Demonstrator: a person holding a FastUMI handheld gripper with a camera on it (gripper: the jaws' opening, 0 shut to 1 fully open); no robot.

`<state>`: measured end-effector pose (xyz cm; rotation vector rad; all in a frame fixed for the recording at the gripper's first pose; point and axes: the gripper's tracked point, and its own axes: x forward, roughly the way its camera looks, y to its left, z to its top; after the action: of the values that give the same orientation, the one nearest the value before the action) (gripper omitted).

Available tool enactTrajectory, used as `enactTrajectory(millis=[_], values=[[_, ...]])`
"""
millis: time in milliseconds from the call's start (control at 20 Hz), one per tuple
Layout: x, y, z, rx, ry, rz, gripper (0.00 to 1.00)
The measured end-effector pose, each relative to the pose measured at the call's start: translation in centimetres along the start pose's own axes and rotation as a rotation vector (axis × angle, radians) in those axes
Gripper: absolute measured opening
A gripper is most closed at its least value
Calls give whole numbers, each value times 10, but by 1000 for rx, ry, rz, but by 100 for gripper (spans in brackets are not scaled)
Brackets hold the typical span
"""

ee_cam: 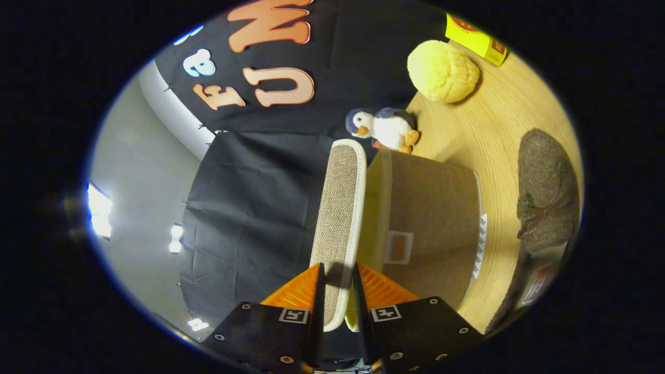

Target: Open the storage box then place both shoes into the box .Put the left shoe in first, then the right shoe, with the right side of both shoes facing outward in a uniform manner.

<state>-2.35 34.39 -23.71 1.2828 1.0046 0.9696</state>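
Gripper point(336, 283) clamped on storage box lid point(338, 218), lifted off storage box point(431, 218); brown shoe point(545, 192) at right, perhaps second shoe point(519, 296) below; penguin plush point(384, 129) beyond.

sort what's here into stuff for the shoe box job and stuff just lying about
For the job: storage box; its lid, pinched edge-on between the gripper fingers; brown shoe on the table beside the box.

Lying about: toy penguin; yellow fuzzy ball; yellow carton.
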Motion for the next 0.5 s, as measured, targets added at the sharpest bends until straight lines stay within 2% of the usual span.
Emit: enactTrajectory(millis=[250, 500], values=[[25, 48, -8, -10, 3, 67, 28], [52, 99, -23, -94, 18, 101, 28]])
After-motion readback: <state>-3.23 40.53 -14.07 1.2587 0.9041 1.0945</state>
